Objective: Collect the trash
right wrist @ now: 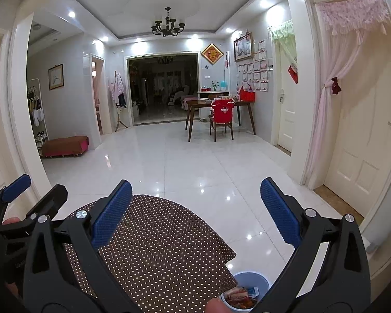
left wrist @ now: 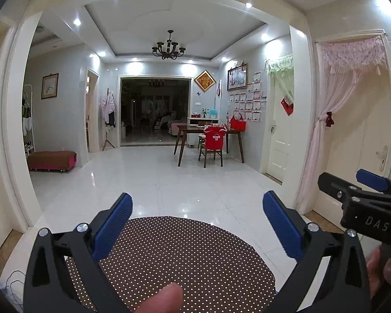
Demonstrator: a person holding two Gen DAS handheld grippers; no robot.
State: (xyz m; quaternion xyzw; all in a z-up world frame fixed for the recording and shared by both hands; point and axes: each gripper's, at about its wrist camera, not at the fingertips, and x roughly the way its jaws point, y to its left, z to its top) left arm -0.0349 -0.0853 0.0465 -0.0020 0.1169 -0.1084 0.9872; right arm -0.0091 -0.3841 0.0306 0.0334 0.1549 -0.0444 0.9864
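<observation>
My left gripper [left wrist: 197,206] is open and empty, held level above a brown table with white dots [left wrist: 174,255]. My right gripper [right wrist: 195,195] is open and empty above the same table [right wrist: 156,247]. A blue trash bin [right wrist: 250,285] stands on the floor beside the table's right edge, with colourful wrappers [right wrist: 241,298] inside. The right gripper shows at the right edge of the left wrist view [left wrist: 365,195]; the left gripper shows at the left edge of the right wrist view [right wrist: 26,203]. No loose trash shows on the tabletop.
A white tiled floor [right wrist: 182,161] stretches ahead. A wooden dining table [right wrist: 219,107] with a red-covered chair [right wrist: 221,120] stands far back right. A low red bench [right wrist: 65,146] sits at the left wall. A curtained door [right wrist: 359,130] is at right.
</observation>
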